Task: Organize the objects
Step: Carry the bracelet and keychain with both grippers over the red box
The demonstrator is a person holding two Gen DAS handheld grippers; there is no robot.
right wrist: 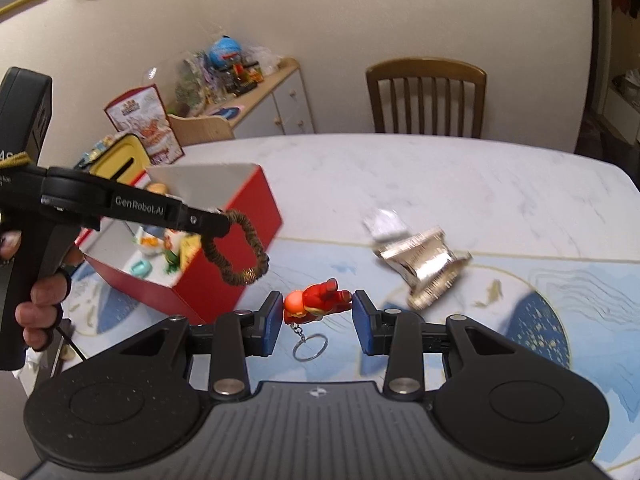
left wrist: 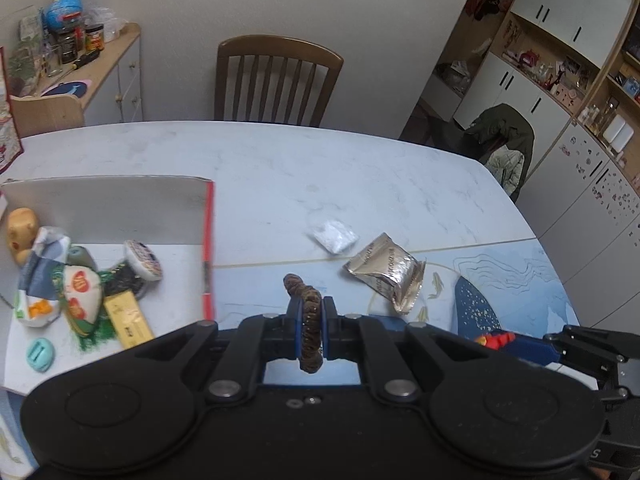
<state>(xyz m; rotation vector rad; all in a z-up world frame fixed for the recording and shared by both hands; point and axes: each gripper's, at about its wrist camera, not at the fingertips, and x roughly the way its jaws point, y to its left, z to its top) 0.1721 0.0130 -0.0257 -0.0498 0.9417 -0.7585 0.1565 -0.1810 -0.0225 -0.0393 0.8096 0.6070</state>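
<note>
My left gripper (left wrist: 311,328) is shut on a brown braided ring (left wrist: 310,320), held above the table; in the right wrist view the same ring (right wrist: 236,248) hangs from the left gripper's tip (right wrist: 218,224). My right gripper (right wrist: 316,312) is shut on a red toy figure keychain (right wrist: 316,302), its metal key ring (right wrist: 310,346) dangling below. A red box (right wrist: 224,268) with white inner walls (left wrist: 120,208) stands at the left and holds several small items. On the table lie a crumpled silver wrapper (left wrist: 386,270) and a small white packet (left wrist: 333,236).
A wooden chair (left wrist: 276,80) stands at the table's far edge. A cluttered sideboard (left wrist: 80,64) is at the back left, shelves and cupboards (left wrist: 560,60) at the right. A blue patterned mat (right wrist: 540,312) covers the near table. A hand (right wrist: 40,300) grips the left gripper's handle.
</note>
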